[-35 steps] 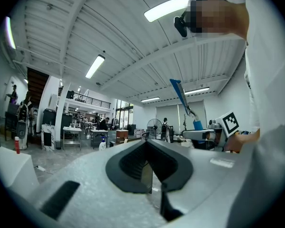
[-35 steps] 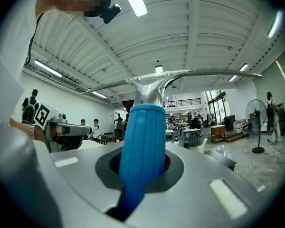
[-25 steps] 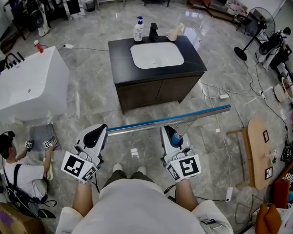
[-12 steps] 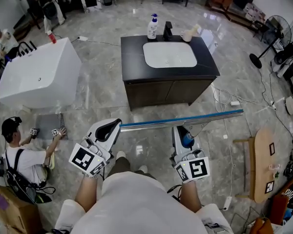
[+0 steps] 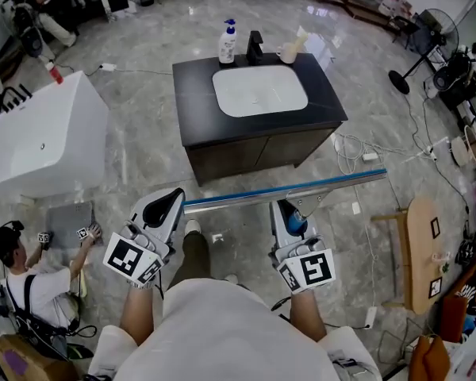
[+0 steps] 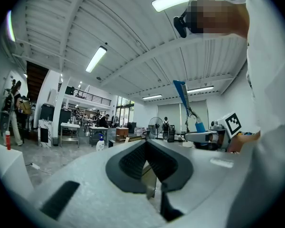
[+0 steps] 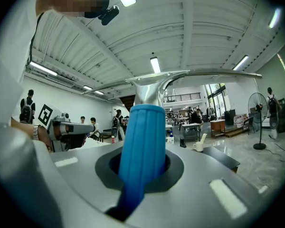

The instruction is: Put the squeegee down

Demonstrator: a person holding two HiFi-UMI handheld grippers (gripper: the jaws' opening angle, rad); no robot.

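Tub [image 5: 44,141] stands at far left. Left gripper [image 5: 165,205], level, jaws together with nothing between them. Squeegee [image 5: 317,185] is in the air, its blade running left to right just on the near side of the vanity [image 5: 246,145]. Right gripper [image 5: 286,217] is clamped on its blue handle.

A dark tabletop [image 5: 194,101] with a white basin [image 5: 259,91] stands ahead of the left gripper [image 5: 165,202]. A white bathtub [image 5: 40,145] lies off to its left.
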